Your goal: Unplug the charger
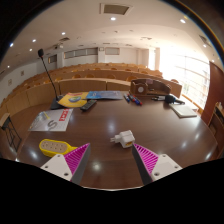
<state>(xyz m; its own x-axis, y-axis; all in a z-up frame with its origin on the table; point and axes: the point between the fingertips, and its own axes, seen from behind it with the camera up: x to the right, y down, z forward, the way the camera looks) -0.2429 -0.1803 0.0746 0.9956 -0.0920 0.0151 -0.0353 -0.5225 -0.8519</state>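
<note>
A small white charger (124,138) lies on the dark wooden table (110,115), with a thin white cable running back from it. It sits just ahead of my gripper (111,159), a little toward the right finger. The fingers are open and empty, their pink pads (76,157) spread wide apart over bare table. No socket or power strip shows near the charger.
On the table lie a yellow disc (54,147) beside the left finger, a white paper sheet (50,121), a blue and yellow mat (80,99), a brown box-like device (150,87) and a grey tablet (184,111). A microphone stand (43,62) rises at the back left.
</note>
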